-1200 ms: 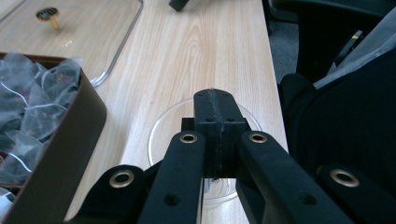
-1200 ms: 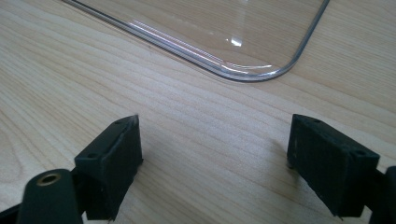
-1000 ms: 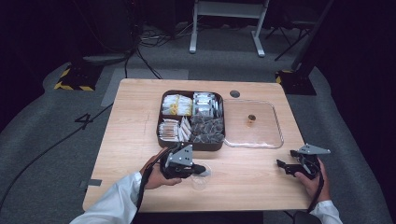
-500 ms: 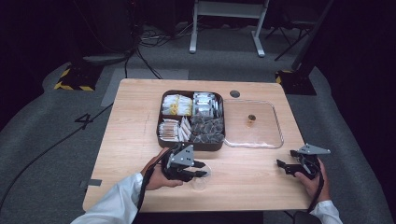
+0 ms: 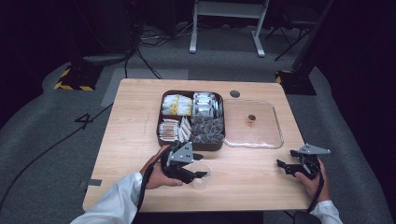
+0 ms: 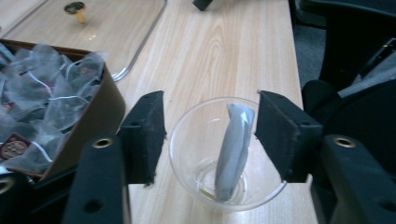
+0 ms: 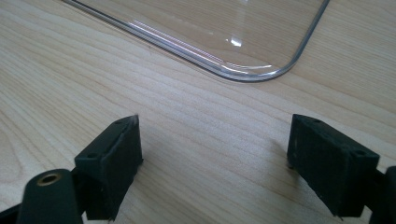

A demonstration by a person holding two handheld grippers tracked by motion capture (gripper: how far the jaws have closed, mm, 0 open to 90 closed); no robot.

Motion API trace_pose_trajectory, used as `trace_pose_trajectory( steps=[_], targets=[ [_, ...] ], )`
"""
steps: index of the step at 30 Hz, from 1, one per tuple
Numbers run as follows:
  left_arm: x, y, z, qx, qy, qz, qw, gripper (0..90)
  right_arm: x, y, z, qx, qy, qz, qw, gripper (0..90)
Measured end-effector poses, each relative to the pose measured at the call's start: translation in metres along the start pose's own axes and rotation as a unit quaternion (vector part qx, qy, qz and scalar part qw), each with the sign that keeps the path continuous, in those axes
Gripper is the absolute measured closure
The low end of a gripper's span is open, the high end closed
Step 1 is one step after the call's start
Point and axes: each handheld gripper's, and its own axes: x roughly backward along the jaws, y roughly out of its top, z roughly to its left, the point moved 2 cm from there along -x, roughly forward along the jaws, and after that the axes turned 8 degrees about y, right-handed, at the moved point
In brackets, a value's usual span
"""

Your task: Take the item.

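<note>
Left gripper (image 5: 200,165) low over the near bench (image 5: 135,135) edge, fingers (image 6: 144,133) parted and just been opening, standing either side of a clear cup (image 6: 227,156) without pressing on it. Cup upright on the bench, just in front of the brown box (image 5: 161,122), near its front right corner. Inside the cup a grey sachet (image 6: 233,149), leaning on end, its lower tip at the cup's bottom and its top against the rim on the side of the right-hand finger in the left gripper view; sachet free of both fingers. Box divided into compartments: mesh tea bags (image 6: 51,95) with white strings in the one nearest the left gripper, paper sachets in the others, seen from the high view. Clear lid (image 5: 254,123) lying flat on the bench just right of the box, with a small dark knob (image 5: 251,118) at its middle. Right gripper (image 5: 286,167) held at the right near corner of the bench, well apart from cup and box, fingers (image 7: 114,161) wide apart with bare wood between them, holding nothing; rounded corner of the lid just ahead of them in the right gripper view. White sleeves at both wrists in the high view.
</note>
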Motion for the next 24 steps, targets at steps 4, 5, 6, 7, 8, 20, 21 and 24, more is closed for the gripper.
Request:
trace_pose_trajectory(
  steps=[4,5,6,7,8,20,21,24],
  targets=[
    [0.003,0.0,0.002,0.0,0.009,-0.003,1.0,35.4,0.0,0.0,0.0,0.0,0.0,0.0,1.0,18.1],
    [0.004,0.001,0.002,0.0,0.012,-0.003,0.9999,33.7,0.0,0.0,0.0,0.0,0.0,0.0,1.0,18.1],
    [0.005,0.001,0.003,-0.003,0.015,-0.002,0.9999,32.1,0.0,0.0,0.0,0.0,0.0,0.0,1.0,18.1],
    [0.006,0.001,0.004,-0.002,0.019,-0.002,0.9998,30.6,0.0,0.0,0.0,0.0,0.0,0.0,1.0,18.1],
    [0.007,0.001,0.005,-0.003,0.022,-0.002,0.9997,28.1,0.0,0.0,0.0,0.0,0.0,0.0,1.0,18.1],
    [0.025,-0.001,0.018,-0.01,0.086,0.001,0.9963,22.5,0.0,0.0,0.0,0.0,0.0,0.0,1.0,18.1],
    [0.027,-0.002,0.019,-0.012,0.088,0.004,0.996,22.0,0.0,0.0,0.0,0.0,0.0,0.0,1.0,18.1],
    [0.03,-0.005,0.021,-0.009,0.093,0.007,0.9956,21.7,0.0,0.0,0.0,-0.002,0.001,0.0,1.0,18.0]
  ],
)
